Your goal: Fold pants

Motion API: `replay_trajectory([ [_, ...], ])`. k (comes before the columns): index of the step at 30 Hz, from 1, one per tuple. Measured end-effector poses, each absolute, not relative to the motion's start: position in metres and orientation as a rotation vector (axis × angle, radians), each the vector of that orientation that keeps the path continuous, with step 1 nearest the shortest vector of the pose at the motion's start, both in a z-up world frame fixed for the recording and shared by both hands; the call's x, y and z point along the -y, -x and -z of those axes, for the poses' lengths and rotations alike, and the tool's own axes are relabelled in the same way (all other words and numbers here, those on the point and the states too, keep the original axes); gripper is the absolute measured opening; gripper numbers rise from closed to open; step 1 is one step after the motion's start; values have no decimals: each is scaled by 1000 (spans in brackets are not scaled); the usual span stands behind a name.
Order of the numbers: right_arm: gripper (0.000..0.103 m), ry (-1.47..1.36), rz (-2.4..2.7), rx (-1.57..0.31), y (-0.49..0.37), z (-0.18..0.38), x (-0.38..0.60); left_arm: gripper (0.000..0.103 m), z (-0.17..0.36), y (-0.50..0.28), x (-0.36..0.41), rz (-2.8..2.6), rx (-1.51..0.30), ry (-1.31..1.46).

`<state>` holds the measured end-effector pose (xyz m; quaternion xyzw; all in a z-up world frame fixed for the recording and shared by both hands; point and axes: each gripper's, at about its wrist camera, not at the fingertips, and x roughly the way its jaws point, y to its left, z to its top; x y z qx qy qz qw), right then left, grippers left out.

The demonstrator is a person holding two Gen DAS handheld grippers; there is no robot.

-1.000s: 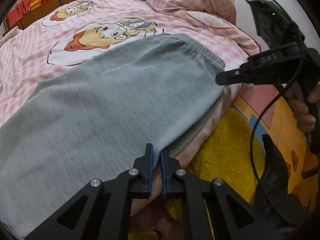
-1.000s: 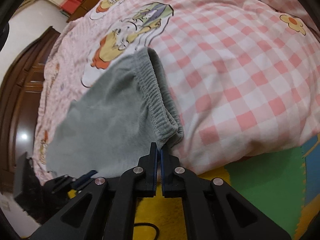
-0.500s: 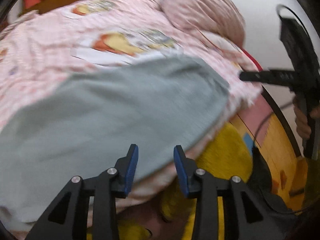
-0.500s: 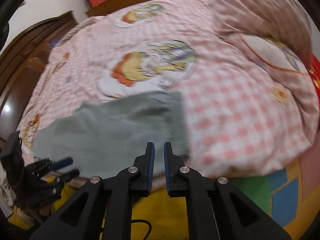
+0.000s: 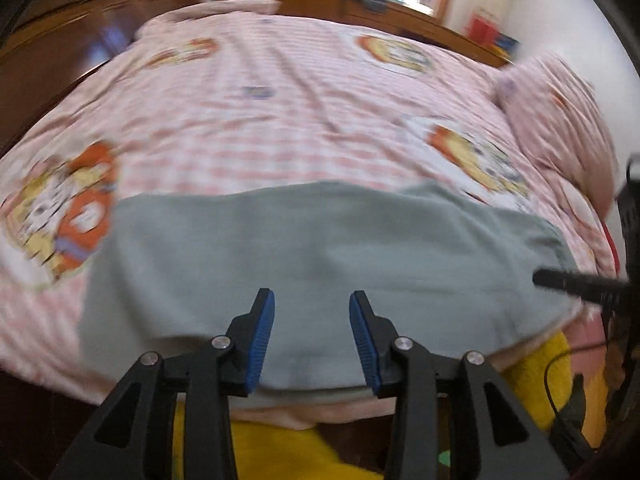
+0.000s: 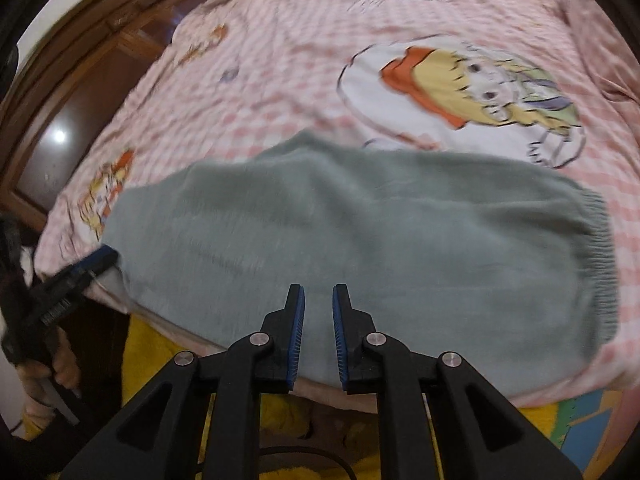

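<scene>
The grey-green pants lie flat along the bed's near edge, folded lengthwise. Their ribbed waistband is at the right end in the right wrist view. My left gripper hovers over the pants' near edge, open, with nothing between its blue pads. My right gripper also hangs above the near edge of the pants, its jaws a narrow gap apart and empty. The right gripper's tip shows over the waistband end. The left gripper, held by a hand, is at the leg end.
The bed has a pink checked cover with cartoon prints and a pillow at the right. A yellow rug and colourful mats lie on the floor below the bed edge. A dark wooden wardrobe stands at the left.
Both grippers were shut on the pants' near edge and have let go. Their jaws opened, the left wider. Both drew back and up while rolling; the pants stay flat.
</scene>
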<state>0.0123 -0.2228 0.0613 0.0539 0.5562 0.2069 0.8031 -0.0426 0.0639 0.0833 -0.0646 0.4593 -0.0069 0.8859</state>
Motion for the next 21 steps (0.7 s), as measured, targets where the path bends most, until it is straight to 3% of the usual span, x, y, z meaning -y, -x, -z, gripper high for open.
replay_trajectory([
  [9,16,-95,-412,-1310,-9,-17,205,48,-72,68,-168,-184,-941,326],
  [16,18,-134,-410,-1312,-10,-16,208,48,-51,48,-191,-189,-909,505],
  [17,18,-139,-412,-1313,-10,-16,209,45,-52,43,-189,-192,-902,489],
  [18,18,-143,-412,-1314,-10,-16,210,34,-52,36,-183,-191,-904,459],
  [19,18,-150,-414,-1315,-11,-15,211,9,-54,30,-176,-171,-912,427],
  [21,18,-157,-416,-1316,-12,-14,209,8,-61,21,-158,-123,-895,366],
])
